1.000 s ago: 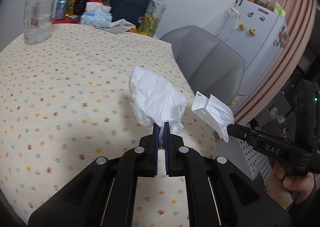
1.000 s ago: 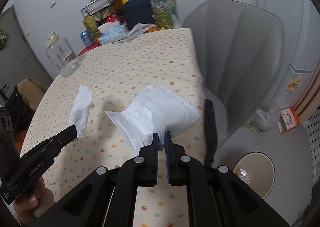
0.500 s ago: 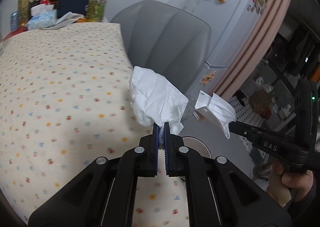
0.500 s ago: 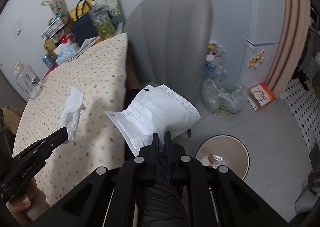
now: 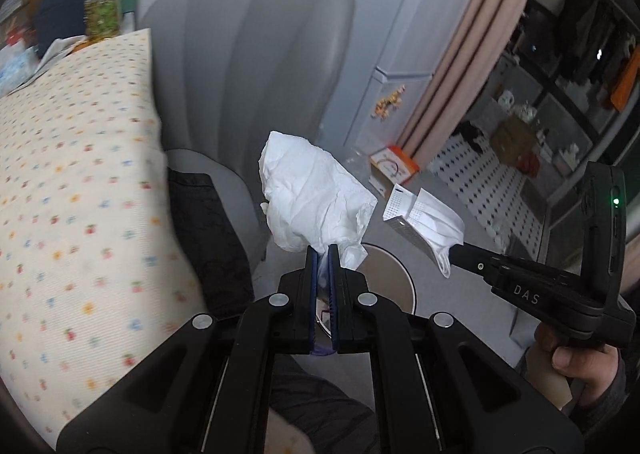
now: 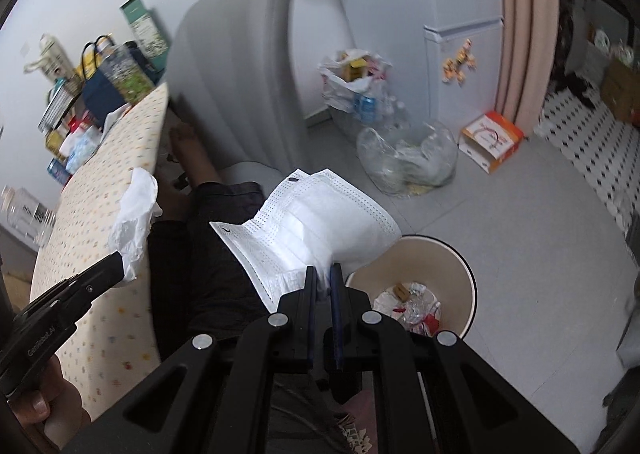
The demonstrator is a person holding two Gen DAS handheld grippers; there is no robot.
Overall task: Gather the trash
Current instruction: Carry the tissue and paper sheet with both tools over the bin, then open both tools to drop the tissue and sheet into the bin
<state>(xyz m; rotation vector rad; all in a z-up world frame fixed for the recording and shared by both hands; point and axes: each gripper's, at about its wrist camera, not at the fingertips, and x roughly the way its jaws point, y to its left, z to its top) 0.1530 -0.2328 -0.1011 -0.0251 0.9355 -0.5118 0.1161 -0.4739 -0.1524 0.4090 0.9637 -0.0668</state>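
Observation:
My left gripper (image 5: 323, 250) is shut on a crumpled white tissue (image 5: 312, 202) and holds it in the air past the table edge, above the floor. My right gripper (image 6: 324, 270) is shut on a white face mask (image 6: 316, 222), just left of a round beige trash bin (image 6: 448, 254) on the floor that holds some litter. The bin's rim also shows in the left wrist view (image 5: 394, 274), behind the tissue. The mask (image 5: 424, 222) hangs to the right of the tissue there. The tissue shows in the right wrist view (image 6: 134, 214) too.
A table with a dotted cloth (image 5: 72, 182) lies to the left, with bottles and a dark bag at its far end. A grey chair (image 5: 256, 66) stands beside it. A clear plastic bag (image 6: 408, 158), an orange box (image 6: 490, 136) and a white fridge (image 6: 464, 66) are beyond the bin.
Both grippers have swung right, off the table and out over the floor, each still holding its item. The trash bin has come into view close below the right gripper.

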